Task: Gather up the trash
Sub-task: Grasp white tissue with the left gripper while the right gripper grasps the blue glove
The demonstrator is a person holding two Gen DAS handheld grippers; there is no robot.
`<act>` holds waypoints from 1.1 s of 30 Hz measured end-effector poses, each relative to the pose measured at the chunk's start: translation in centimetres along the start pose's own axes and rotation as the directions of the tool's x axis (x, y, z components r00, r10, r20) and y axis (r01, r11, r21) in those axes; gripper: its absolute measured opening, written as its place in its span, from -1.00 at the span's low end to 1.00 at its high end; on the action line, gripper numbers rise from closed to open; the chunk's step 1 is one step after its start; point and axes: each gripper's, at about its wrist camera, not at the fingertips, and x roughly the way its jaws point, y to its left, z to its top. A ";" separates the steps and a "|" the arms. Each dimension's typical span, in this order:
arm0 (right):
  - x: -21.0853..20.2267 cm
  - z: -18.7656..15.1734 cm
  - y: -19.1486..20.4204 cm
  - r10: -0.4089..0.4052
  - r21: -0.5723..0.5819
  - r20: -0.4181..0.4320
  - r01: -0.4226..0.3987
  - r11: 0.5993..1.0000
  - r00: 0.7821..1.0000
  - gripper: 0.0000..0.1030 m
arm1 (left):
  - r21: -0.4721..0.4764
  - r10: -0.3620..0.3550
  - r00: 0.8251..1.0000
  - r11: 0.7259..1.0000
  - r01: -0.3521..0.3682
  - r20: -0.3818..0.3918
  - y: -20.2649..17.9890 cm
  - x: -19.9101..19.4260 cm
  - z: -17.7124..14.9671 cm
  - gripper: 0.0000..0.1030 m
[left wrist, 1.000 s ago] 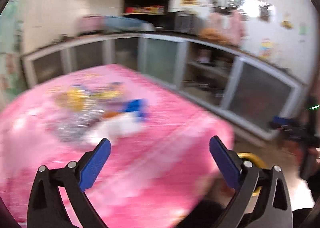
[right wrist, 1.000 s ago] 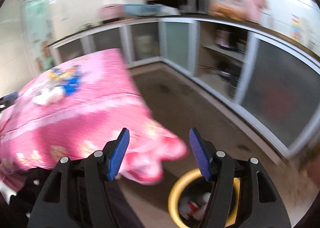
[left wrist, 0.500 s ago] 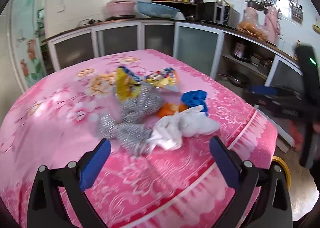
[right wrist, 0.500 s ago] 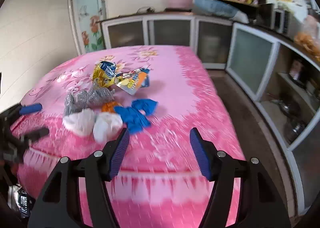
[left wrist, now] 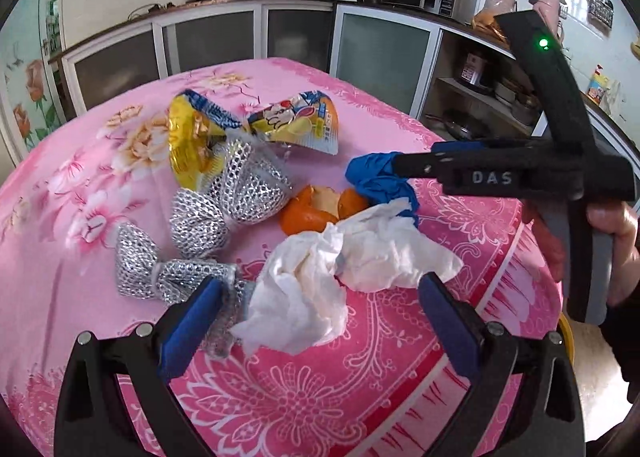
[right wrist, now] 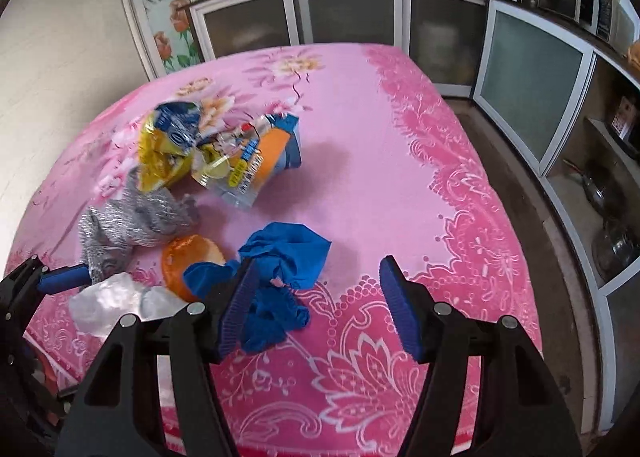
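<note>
Trash lies in a heap on the pink table (left wrist: 100, 297). There is crumpled white tissue (left wrist: 344, 269), silver foil wrappers (left wrist: 224, 201), yellow snack bags (left wrist: 192, 145), orange peel (left wrist: 312, 213) and a crumpled blue glove (left wrist: 380, 181). My left gripper (left wrist: 320, 321) is open, with the tissue between its fingers. My right gripper (right wrist: 316, 305) is open over the blue glove (right wrist: 288, 257), its left finger against the glove. The right gripper also shows in the left wrist view (left wrist: 424, 157). The peel (right wrist: 188, 261), foil (right wrist: 132, 225), bags (right wrist: 216, 157) and tissue (right wrist: 116, 301) show in the right wrist view.
Kitchen cabinets (left wrist: 248, 37) and a counter run behind the table. Open shelves with pots (right wrist: 600, 193) stand at the right, across a brown floor strip (right wrist: 532, 193). A yellow bin rim (left wrist: 566, 341) shows below the table's right edge.
Both grippers swung from the floor and bin toward the table and closed in on the heap. The left now straddles the tissue, the right reaches the blue glove.
</note>
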 end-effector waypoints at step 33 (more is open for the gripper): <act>-8.7 0.5 -1.5 0.091 0.051 0.184 -0.102 0.993 0.979 -0.95 | -0.038 0.015 0.997 0.999 -0.012 0.078 3.1 -9.1 -1.3 -0.82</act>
